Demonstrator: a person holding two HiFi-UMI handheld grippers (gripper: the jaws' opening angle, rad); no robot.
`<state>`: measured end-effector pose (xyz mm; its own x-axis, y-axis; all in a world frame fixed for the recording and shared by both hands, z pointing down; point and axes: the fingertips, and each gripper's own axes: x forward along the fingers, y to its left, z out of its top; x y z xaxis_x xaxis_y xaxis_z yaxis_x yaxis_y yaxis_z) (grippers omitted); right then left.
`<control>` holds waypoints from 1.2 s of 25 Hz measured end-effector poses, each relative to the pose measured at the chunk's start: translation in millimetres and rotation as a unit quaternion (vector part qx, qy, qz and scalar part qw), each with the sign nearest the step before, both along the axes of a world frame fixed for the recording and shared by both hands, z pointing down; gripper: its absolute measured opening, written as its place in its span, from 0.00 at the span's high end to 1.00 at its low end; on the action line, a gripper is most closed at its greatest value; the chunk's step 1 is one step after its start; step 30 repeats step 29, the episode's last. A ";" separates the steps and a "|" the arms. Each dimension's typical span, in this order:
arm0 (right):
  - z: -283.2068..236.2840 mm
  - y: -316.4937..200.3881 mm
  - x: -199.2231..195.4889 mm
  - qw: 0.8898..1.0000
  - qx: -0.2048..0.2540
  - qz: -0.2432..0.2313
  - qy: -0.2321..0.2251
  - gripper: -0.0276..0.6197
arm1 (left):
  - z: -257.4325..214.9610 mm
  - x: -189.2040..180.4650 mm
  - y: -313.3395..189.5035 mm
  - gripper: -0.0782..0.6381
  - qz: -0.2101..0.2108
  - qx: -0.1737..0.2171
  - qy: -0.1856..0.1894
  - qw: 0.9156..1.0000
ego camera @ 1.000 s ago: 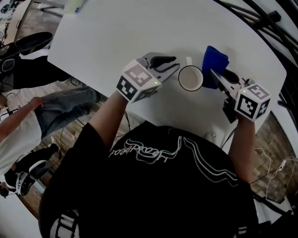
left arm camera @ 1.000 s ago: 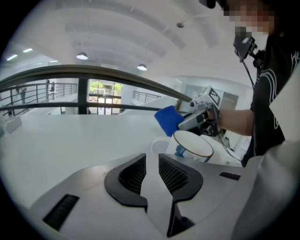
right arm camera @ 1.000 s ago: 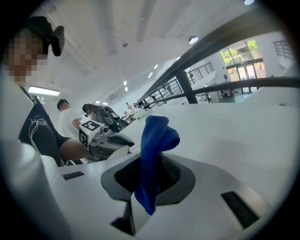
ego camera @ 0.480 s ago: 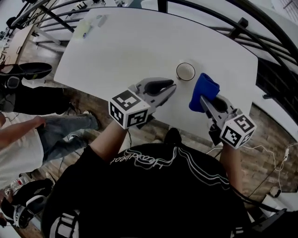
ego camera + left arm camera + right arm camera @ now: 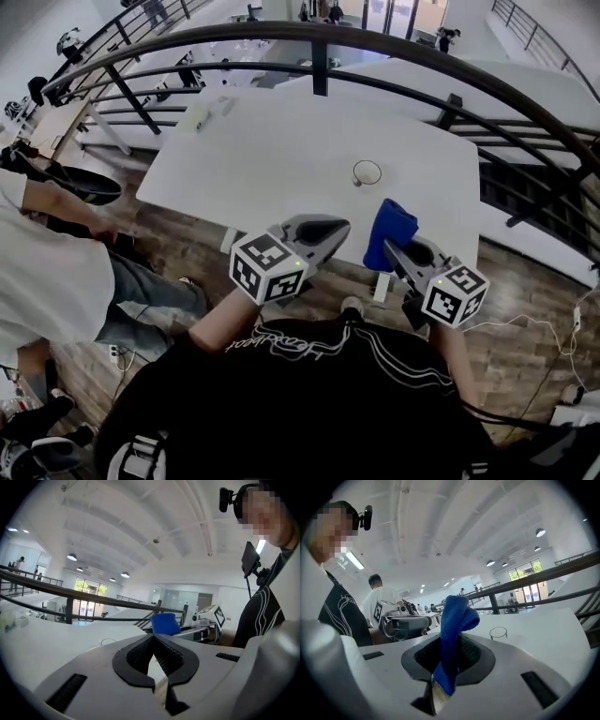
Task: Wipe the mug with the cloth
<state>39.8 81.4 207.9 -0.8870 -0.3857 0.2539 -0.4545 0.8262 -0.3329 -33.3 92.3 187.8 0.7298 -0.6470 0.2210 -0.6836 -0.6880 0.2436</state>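
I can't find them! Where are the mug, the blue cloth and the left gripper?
mug (image 5: 367, 173): head view, its open top.
blue cloth (image 5: 390, 232): head view, its folded middle.
left gripper (image 5: 343, 226): head view, between its tips.

The mug (image 5: 367, 172) is only a tiny ring at the upper middle of the head view, and its handle cannot be made out. In the left gripper view, the body of the left gripper (image 5: 153, 639) hides all of the mug but a thin arc of rim. The lower end of the cloth (image 5: 457, 613) is hidden between the jaws of the right gripper (image 5: 451, 641). Two pale items (image 5: 200, 114) at the upper left of the surface (image 5: 281, 169) are too small to name. The frame's left edge cuts off a bystander (image 5: 47, 272).
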 end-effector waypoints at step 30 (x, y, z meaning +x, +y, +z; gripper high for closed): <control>-46.3 98.9 83.5 0.997 0.004 0.013 -0.069 0.87 | -33.6 84.9 103.7 0.88 0.016 0.047 -0.020 0.999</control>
